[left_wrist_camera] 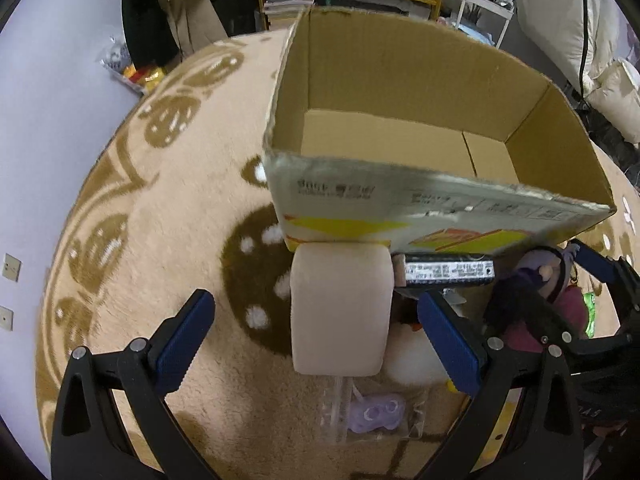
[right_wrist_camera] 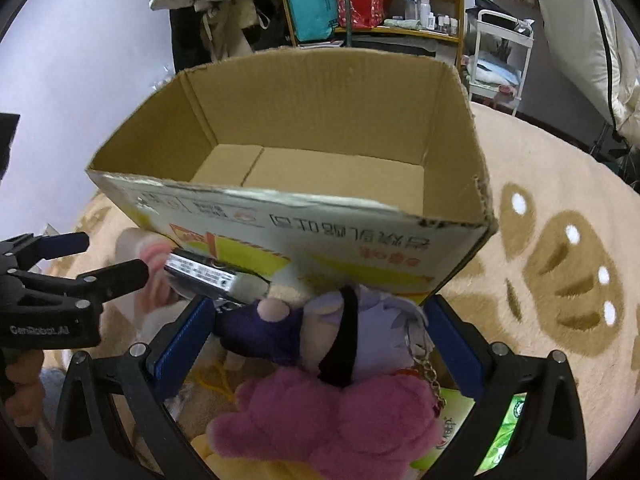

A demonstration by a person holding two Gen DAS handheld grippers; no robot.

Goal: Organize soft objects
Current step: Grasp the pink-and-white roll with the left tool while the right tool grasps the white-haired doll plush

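An open, empty cardboard box (left_wrist_camera: 400, 80) stands on the beige rug; it also shows in the right wrist view (right_wrist_camera: 320, 96). My left gripper (left_wrist_camera: 316, 340) is open, its blue pads either side of a pale pink foam block (left_wrist_camera: 340, 312) lying against the box front, not touching it. My right gripper (right_wrist_camera: 320, 340) is open around a purple-and-lilac plush doll (right_wrist_camera: 360, 328) lying over a pink plush (right_wrist_camera: 328, 412). The doll also shows in the left wrist view (left_wrist_camera: 532, 284). The left gripper appears in the right wrist view (right_wrist_camera: 100, 256).
A black device with a label (left_wrist_camera: 448, 270) lies against the box front. A white plush (left_wrist_camera: 412, 356), a lilac packaged item (left_wrist_camera: 376, 416) and green packets (right_wrist_camera: 504, 432) lie on the patterned rug (left_wrist_camera: 160, 240). Shelves (right_wrist_camera: 368, 0), a white cart and bedding stand behind.
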